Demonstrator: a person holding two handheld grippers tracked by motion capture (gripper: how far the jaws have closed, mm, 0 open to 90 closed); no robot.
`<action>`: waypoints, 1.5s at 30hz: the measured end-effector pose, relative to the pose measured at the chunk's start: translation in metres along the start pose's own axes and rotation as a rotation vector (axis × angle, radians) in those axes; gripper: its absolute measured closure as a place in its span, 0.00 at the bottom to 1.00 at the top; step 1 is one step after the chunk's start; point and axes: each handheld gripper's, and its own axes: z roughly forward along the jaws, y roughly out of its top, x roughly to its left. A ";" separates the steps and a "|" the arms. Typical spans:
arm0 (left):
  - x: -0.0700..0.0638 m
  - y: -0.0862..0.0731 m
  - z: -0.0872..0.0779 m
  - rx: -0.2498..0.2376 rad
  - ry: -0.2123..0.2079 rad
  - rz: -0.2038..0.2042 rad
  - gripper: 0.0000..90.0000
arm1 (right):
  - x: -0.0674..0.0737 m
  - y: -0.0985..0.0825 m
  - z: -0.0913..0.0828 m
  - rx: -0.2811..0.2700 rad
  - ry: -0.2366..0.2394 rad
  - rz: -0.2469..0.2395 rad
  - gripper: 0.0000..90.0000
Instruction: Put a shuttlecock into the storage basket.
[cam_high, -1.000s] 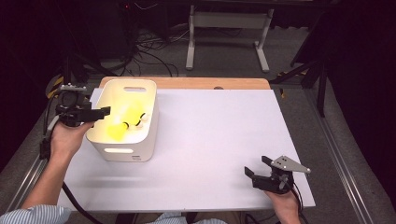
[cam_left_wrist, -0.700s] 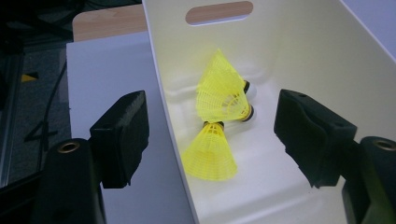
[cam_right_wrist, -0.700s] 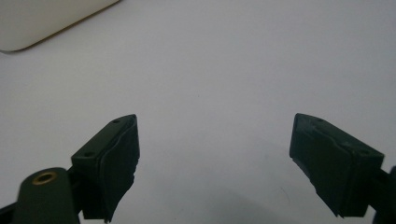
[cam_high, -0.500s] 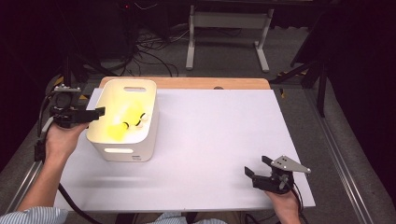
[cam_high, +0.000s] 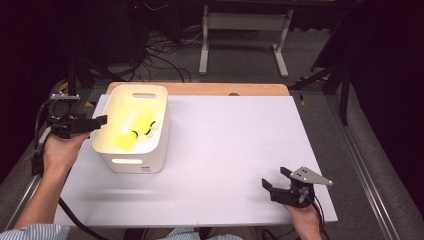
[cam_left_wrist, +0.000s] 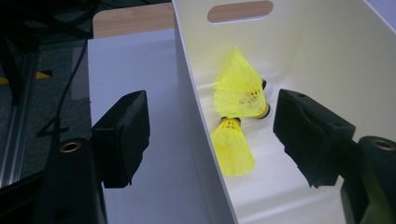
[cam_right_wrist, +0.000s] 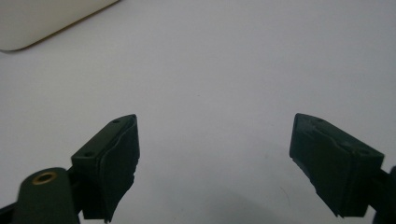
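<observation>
Left claw (cam_left_wrist: 210, 135) is spread wide, straddling the bin wall (cam_left_wrist: 196, 140); up close you see two yellow shuttlecocks (cam_left_wrist: 240, 91) inside. Right claw (cam_high: 284, 184) is open too, over bare surface (cam_right_wrist: 233, 70).

Left gripper (cam_high: 97, 121): black body, boxy camera block on top, thick black cable trailing from it along the forearm. Its fingers (cam_left_wrist: 122, 137) are chunky matte-black blocks on black arms, each arm with a brass-ringed hole near the base. Right gripper (cam_high: 274, 179): black, with a grey three-cornered plate on top showing small dark dots, thin black cable at the wrist. Its fingers (cam_right_wrist: 109, 165) are the same black blocks with small screw holes on the outer face and slightly ragged pad edges; brass-ringed hole on one arm. Light blue striped sleeve (cam_high: 27, 233) on the left arm.
</observation>
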 end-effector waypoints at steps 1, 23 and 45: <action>0.001 0.000 0.000 -0.001 0.001 -0.002 0.31 | 0.000 0.000 0.000 0.000 0.000 0.000 0.19; 0.013 -0.010 -0.005 -0.012 0.026 -0.025 0.31 | 0.000 0.000 0.000 0.000 -0.002 0.001 0.19; 0.023 -0.023 -0.006 -0.017 0.040 -0.048 0.30 | 0.000 0.000 0.000 0.002 -0.002 -0.003 0.19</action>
